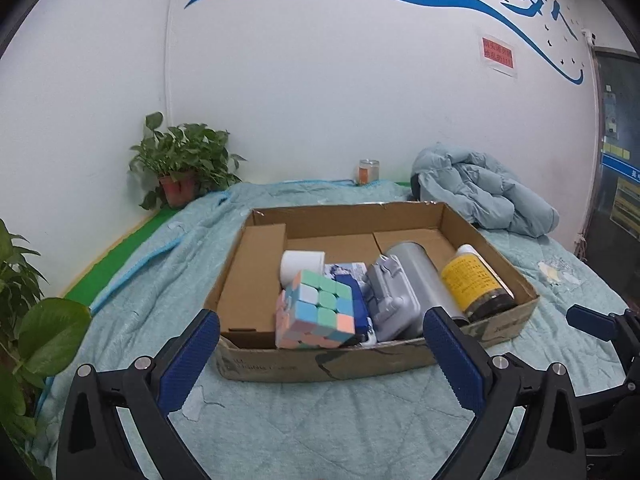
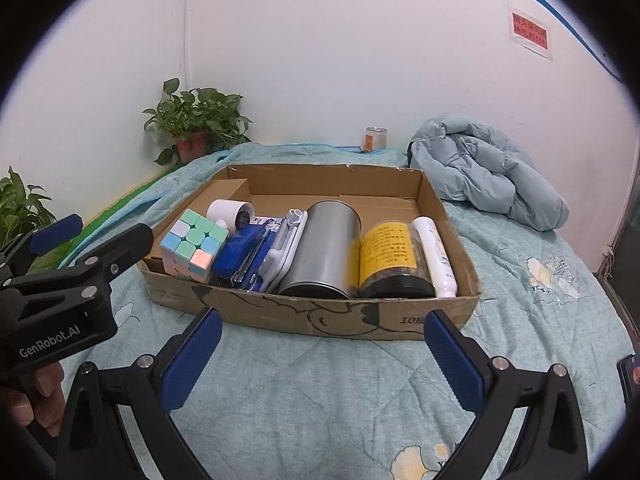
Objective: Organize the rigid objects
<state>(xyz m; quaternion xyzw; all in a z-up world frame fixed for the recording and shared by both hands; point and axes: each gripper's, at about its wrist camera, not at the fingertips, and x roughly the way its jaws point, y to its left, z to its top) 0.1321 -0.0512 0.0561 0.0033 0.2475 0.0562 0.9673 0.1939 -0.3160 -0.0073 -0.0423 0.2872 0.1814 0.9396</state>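
a shallow cardboard box (image 2: 312, 316) sits on a bed covered with a pale teal quilt (image 2: 320, 392), and the rigid things are all packed inside it, lined up along the near wall. from the left of the row: a pastel puzzle cube (image 2: 195, 245) propped at the near-left corner, a white roll (image 2: 231, 211) lying just behind it, a blue stapler-like tool (image 2: 240, 258) beside the cube, then a grey-white case (image 2: 289, 240) standing on edge. next comes a silver metal canister (image 2: 326, 248) on its side, touching a dark jar with a yellow label (image 2: 390, 256), and a white bottle (image 2: 436, 256) lies squeezed between that jar and the box's right wall. the left and back parts of the box show bare cardboard.

the left claw (image 1: 320, 344) hovers over the quilt just in front of the box, its blue-padded jaws spread wide with nothing between them; the cube (image 1: 316, 308) is framed in the gap but not touched. the right claw (image 2: 322, 340) hangs likewise before the box's near wall, jaws wide apart and holding nothing. in the right view the left tool shows at the left edge, a hand (image 2: 38, 396) gripping it.

behind the box a crumpled light-blue puffer jacket (image 2: 488, 172) lies on the bed, a small glass jar (image 2: 375, 139) stands against the wall, and a potted plant (image 2: 196, 124) sits in the corner.
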